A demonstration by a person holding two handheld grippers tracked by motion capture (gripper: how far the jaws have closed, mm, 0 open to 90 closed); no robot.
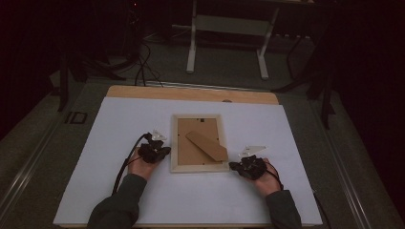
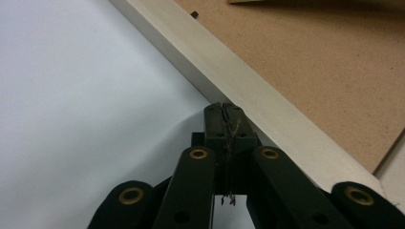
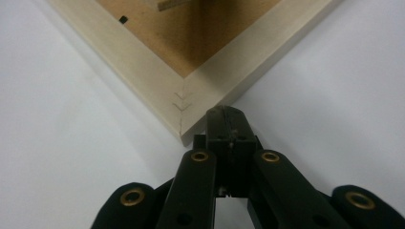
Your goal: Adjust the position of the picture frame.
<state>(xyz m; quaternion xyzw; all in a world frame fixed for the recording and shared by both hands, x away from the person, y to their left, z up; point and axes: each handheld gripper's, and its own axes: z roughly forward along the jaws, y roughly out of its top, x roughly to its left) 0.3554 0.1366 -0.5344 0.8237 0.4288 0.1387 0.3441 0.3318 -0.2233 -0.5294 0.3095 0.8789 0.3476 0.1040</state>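
High view shows a white sheet [image 1: 191,191] covering most of the table [image 1: 191,92], whose bare wooden edge runs along the far side. Near the sheet's middle lies a pale wooden frame [image 1: 174,143], face down, its brown backing [image 1: 191,152] up and a stand flap [image 1: 207,145] angled across it. Left gripper [image 1: 160,151] sits at the frame's left rail, near the lower corner; in the left gripper view its jaws are clenched together with nothing between them, tips [image 2: 224,109] touching the rail [image 2: 248,90]. Right gripper [image 1: 239,166] sits at the frame's near right corner; in the right gripper view its jaws are likewise pressed tight and empty, tips [image 3: 227,113] just against the corner [image 3: 184,129].
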